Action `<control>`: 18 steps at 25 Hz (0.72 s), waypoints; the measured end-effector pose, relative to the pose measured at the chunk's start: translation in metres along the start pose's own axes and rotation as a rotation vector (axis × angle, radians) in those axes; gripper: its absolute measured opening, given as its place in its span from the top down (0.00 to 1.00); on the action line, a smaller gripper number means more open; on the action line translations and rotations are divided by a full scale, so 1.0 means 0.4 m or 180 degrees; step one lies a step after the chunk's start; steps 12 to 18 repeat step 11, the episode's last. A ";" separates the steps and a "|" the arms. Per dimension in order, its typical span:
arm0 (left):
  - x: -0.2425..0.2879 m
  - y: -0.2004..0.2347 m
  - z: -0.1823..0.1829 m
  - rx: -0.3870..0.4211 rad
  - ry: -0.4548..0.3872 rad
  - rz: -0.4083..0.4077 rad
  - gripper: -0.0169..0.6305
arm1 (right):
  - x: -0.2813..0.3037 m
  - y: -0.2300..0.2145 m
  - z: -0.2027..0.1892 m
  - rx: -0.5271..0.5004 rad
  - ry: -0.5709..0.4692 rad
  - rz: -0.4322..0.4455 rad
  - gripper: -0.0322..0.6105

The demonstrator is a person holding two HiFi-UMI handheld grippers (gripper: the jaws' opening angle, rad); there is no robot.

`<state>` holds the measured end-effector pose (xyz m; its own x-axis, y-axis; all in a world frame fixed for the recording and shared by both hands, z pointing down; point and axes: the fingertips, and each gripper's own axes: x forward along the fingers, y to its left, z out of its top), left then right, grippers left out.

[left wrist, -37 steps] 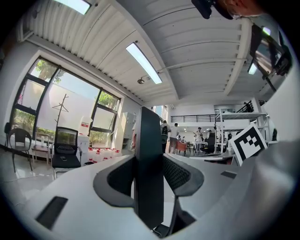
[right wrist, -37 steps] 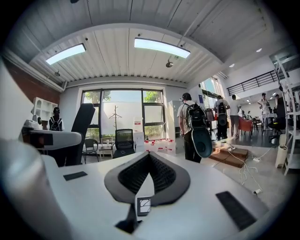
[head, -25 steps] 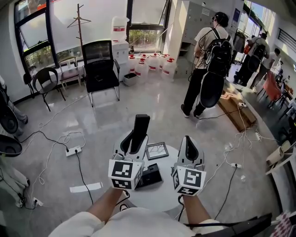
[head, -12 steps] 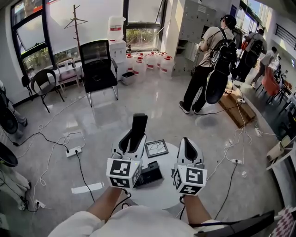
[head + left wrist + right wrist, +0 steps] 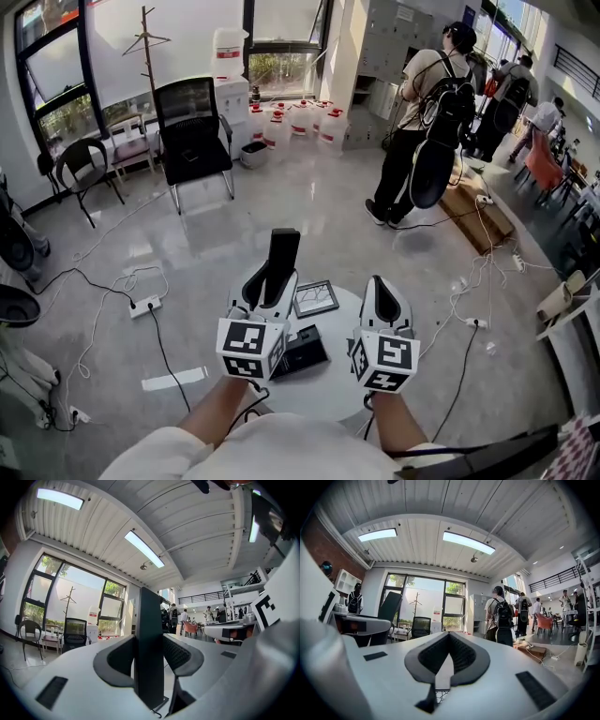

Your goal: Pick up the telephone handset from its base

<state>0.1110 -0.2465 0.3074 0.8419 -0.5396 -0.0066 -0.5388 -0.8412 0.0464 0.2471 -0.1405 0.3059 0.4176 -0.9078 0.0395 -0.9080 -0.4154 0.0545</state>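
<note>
My left gripper (image 5: 273,281) is shut on the black telephone handset (image 5: 282,262), which stands upright between its jaws above the small round white table (image 5: 323,392). In the left gripper view the handset (image 5: 149,653) fills the gap between the pads as a dark vertical slab. The black phone base (image 5: 303,352) lies on the table just below and right of the left gripper, with no handset on it. My right gripper (image 5: 383,296) hovers to the right at about the same height, shut and empty; its pads (image 5: 461,657) meet at the tips.
A framed picture (image 5: 317,298) lies on the table beyond the base. On the floor are cables and a power strip (image 5: 147,306) to the left. Black chairs (image 5: 195,141) stand at the back, and a person with a backpack (image 5: 429,112) stands at the back right.
The handset and both grippers hold their places. Only the background shifts slightly as the head camera moves.
</note>
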 end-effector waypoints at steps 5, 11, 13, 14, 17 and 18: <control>0.014 -0.007 -0.006 0.0003 -0.0003 -0.0025 0.67 | 0.013 -0.008 0.000 -0.0014 -0.0007 -0.0005 0.91; 0.024 0.007 -0.001 0.0029 0.0001 -0.0063 0.67 | 0.034 0.000 -0.001 -0.0013 0.0022 -0.0018 0.91; 0.024 0.007 -0.001 0.0029 0.0001 -0.0063 0.67 | 0.034 0.000 -0.001 -0.0013 0.0022 -0.0018 0.91; 0.024 0.007 -0.001 0.0029 0.0001 -0.0063 0.67 | 0.034 0.000 -0.001 -0.0013 0.0022 -0.0018 0.91; 0.024 0.007 -0.001 0.0029 0.0001 -0.0063 0.67 | 0.034 0.000 -0.001 -0.0013 0.0022 -0.0018 0.91; 0.024 0.007 -0.001 0.0029 0.0001 -0.0063 0.67 | 0.034 0.000 -0.001 -0.0013 0.0022 -0.0018 0.91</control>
